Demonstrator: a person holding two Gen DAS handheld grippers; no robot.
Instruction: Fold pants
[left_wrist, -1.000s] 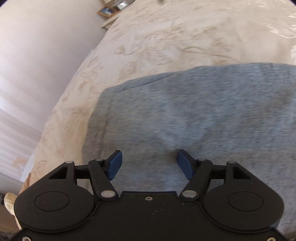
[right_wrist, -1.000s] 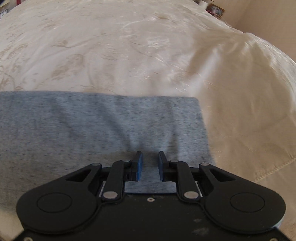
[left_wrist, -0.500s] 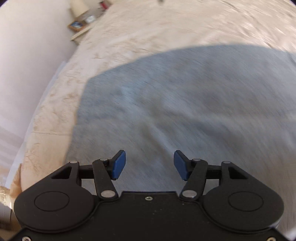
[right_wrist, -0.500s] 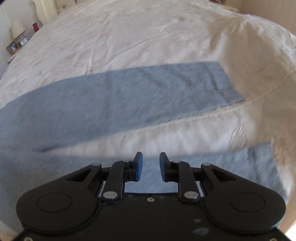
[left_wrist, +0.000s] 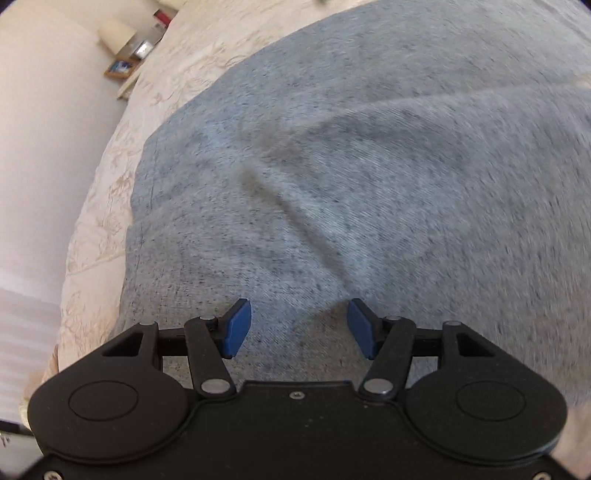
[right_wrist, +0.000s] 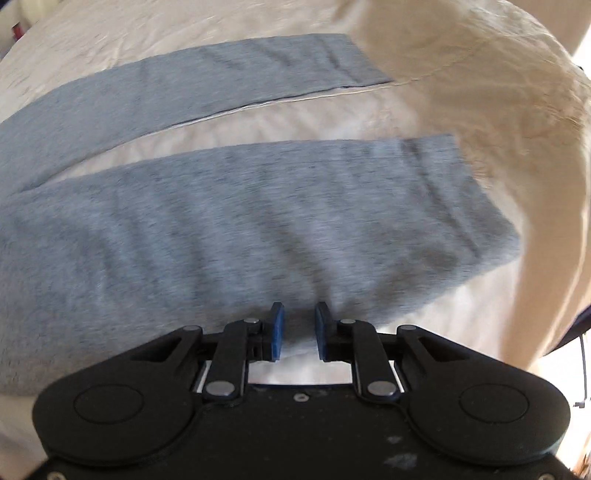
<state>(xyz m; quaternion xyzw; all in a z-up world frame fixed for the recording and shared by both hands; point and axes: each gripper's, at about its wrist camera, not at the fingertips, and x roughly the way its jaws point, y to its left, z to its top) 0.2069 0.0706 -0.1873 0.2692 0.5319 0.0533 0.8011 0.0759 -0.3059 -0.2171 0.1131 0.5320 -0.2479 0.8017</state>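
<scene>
Left hand-held gripper hangs low over the waist end of the pants, jaws spread wide, nothing between the blue pads. Grey cloth runs right under and past them, so it seems poised for a pinch at the waistband corner, though contact with the fabric cannot be told through the blur.

Right hand-held gripper sits at the near edge of the nearer leg, jaws narrowed to a small gap but not shut; no cloth visibly caught between them. White bedspread shows in that gap and directly below.

The pants lie flat on the bed, waist toward the bed's left side, both legs running toward the right. The legs are splayed, with a wedge of bare bedspread between the nearer one and the farther leg. My read: first fold not yet made; near leg probably goes over the far one.

Room: the near leg's cuff ends short of the bed's right edge, where the cover rolls down. Beyond the far leg, open bedspread. Farther off, past the bed's far left corner, a nightstand with a lamp and small frame, well apart from the work.
</scene>
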